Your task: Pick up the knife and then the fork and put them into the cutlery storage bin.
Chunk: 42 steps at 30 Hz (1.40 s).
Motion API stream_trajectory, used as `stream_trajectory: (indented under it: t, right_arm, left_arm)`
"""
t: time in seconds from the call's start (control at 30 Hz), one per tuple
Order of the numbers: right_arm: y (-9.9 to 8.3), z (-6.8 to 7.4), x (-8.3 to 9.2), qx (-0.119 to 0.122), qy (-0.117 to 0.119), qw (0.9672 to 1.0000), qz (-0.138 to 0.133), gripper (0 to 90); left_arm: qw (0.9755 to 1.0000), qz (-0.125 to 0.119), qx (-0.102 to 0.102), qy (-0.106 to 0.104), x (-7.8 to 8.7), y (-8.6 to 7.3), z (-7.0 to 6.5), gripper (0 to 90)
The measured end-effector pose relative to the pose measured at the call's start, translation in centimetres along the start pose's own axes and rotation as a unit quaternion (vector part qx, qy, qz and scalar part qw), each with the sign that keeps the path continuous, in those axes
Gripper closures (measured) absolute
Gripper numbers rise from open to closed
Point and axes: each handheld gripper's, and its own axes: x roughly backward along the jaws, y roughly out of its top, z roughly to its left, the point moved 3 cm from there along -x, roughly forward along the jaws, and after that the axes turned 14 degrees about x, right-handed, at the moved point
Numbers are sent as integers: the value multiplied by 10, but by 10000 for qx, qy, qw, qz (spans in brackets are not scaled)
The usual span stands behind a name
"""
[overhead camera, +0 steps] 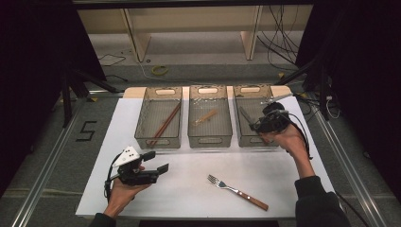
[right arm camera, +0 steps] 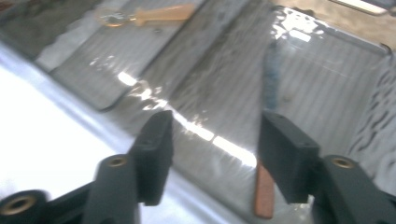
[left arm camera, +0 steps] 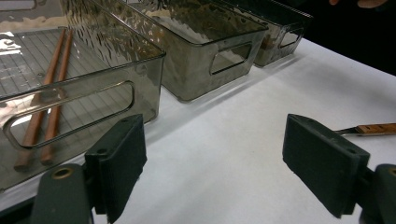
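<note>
A: Nearest, what is seen on the worktop (overhead camera: 189,194)?

B: Close to the front edge a fork (overhead camera: 236,191) with a wooden handle is laid flat on the white surface, tines toward the left. Just left of it the left gripper (overhead camera: 158,161) is held low over the worktop, its jaws spread wide with nothing between them (bare white surface is seen between the pads in the left gripper view).

A: And farther back?

B: Three smoked-plastic bins are lined up side by side. A pair of chopsticks (overhead camera: 165,124) is laid in the left bin (overhead camera: 142,124), and a small wooden-handled utensil (overhead camera: 204,117) in the middle bin (overhead camera: 193,137).

A: Where is the right gripper?

B: The right gripper (right arm camera: 212,144) is held over the right bin (overhead camera: 242,138). Its jaws are parted and nothing is clamped. A knife (right arm camera: 268,140) with a brown handle is laid on the bin's floor beneath the gripper, partly hidden behind one jaw; no pad is seen pressing on it.
</note>
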Motion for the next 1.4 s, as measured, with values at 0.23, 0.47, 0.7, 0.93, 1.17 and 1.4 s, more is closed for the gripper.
stream_trajectory:
  t: [0.23, 0.47, 0.7, 0.93, 1.17, 1.4]
  right_arm:
    - [-8, 32, 12, 326, 304, 9988, -195, 401]
    - [-14, 49, 17, 383, 463, 9976, -336, 389]
    - [-23, 60, 15, 349, 817, 9956, -301, 376]
    - [-32, 72, 15, 445, 1017, 9937, -177, 353]
    - [-43, 91, 13, 649, 1223, 9903, 78, 335]
    - [-51, 110, 13, 945, 1366, 9853, 411, 336]
  left_arm:
    - [10000, -1, -5, 12, 0, 0, 1, 209]
    - [10000, 16, 3, -12, 0, -1, 0, 209]
    - [10000, 51, -15, -53, -1, -1, -2, 207]
    - [10000, 20, -26, -73, 0, -1, -3, 207]
    - [10000, 11, -36, -92, -1, -1, -4, 208]
    - [9999, 17, -53, -84, -1, -1, -4, 208]
